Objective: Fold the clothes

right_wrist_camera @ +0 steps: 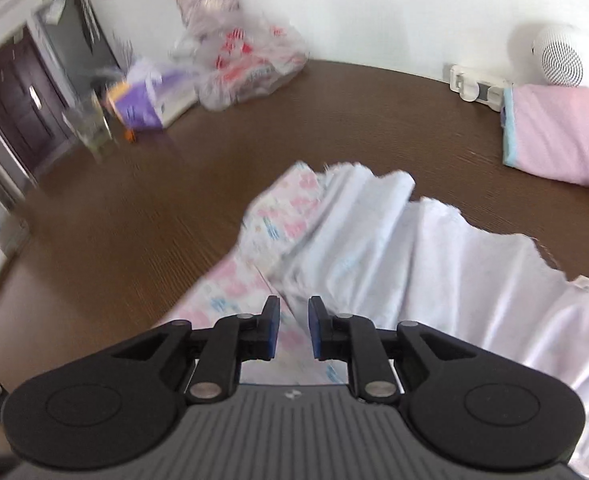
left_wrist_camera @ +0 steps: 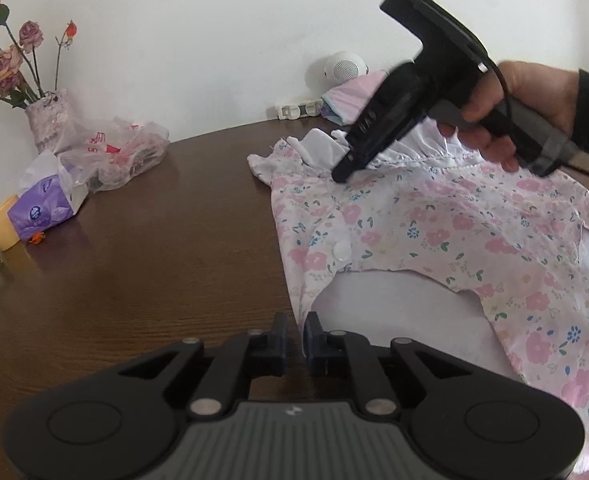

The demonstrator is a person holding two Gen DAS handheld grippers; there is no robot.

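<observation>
The flowery dress (left_wrist_camera: pixel 434 220) lies flat on the desk (left_wrist_camera: pixel 134 272), white frilly end toward the top, running to the lower right. Left gripper (left_wrist_camera: pixel 294 340) and right gripper (right_wrist_camera: pixel 293 328) fingers are a little apart, pinching nothing.

Left gripper (left_wrist_camera: pixel 295 334) and right gripper (right_wrist_camera: pixel 294 326) both point downward, jaws narrowly parted.

Black tongs (left_wrist_camera: pixel 295 338), blue pads (right_wrist_camera: pixel 272 330), dark sleeve (left_wrist_camera: pixel 588 112)

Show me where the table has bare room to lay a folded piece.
Bare wood on the table lies between the floral garment and the tissue pack. Crowded: plastic bag and vase by the wall, folded pink cloth far side.
</observation>
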